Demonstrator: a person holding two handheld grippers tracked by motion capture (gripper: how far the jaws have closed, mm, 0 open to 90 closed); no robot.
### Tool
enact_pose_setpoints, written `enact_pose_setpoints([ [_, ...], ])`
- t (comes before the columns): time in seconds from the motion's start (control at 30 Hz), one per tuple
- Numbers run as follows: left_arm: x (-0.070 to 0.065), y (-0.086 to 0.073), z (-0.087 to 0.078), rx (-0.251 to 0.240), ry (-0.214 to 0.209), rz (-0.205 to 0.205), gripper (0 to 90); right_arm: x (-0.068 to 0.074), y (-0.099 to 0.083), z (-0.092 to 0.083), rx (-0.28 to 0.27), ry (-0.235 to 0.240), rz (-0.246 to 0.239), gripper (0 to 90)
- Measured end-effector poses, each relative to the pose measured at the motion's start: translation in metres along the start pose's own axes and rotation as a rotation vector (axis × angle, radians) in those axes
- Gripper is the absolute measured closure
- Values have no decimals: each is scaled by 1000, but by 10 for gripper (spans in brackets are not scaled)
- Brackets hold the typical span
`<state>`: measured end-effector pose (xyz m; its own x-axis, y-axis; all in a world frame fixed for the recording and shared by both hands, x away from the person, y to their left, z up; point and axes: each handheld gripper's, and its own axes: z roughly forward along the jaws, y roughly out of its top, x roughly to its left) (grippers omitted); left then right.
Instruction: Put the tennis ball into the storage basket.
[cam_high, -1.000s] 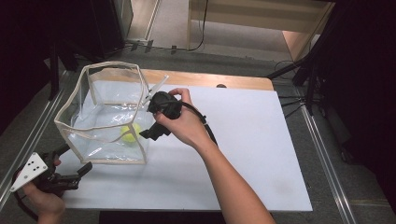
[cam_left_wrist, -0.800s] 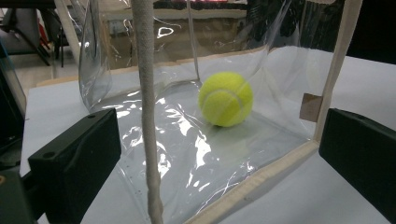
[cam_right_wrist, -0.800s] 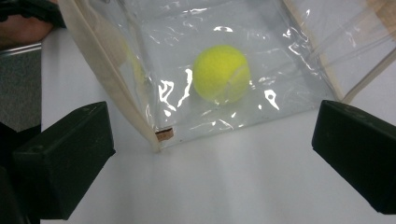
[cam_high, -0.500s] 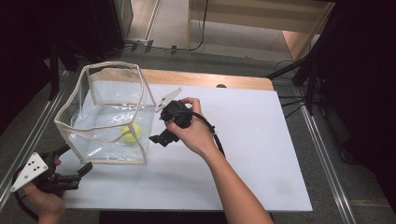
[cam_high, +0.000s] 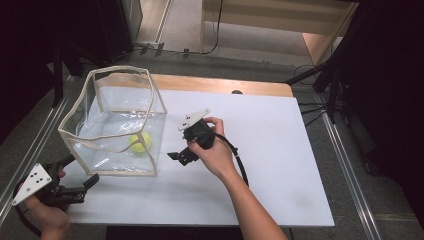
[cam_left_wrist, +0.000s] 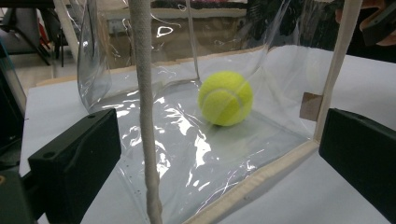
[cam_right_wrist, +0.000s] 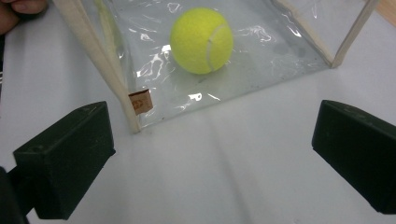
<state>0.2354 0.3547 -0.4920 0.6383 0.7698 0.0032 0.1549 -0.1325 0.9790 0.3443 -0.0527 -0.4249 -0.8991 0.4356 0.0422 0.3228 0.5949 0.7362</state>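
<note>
On the white tabletop (cam_high: 270, 150), a clear bag (cam_high: 116, 125) stands.

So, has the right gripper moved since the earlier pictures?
Yes. The right gripper has drawn back from the clear bag toward the person, rightward over the white table.

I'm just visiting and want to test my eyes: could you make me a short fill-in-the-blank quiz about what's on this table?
1. The tennis ball lies inside a clear ____ bag.
2. The ball's colour is ____.
3. The right gripper, beside the bag, has its jaws ____.
4. The left gripper is held near the bag's ____ corner.

Missing words: plastic; yellow; open; front-left
</note>
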Motion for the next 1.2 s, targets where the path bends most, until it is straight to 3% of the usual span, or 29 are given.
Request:
enact_pose_setpoints([
  [0.67, 0, 0, 0, 0, 0, -1, 0, -1, -50, 6, -74, -26, 51, 0],
  [1.2, -1, 0, 0, -3, 1, -5, 0, -5, -93, -14, -130, -82, 104, 0],
])
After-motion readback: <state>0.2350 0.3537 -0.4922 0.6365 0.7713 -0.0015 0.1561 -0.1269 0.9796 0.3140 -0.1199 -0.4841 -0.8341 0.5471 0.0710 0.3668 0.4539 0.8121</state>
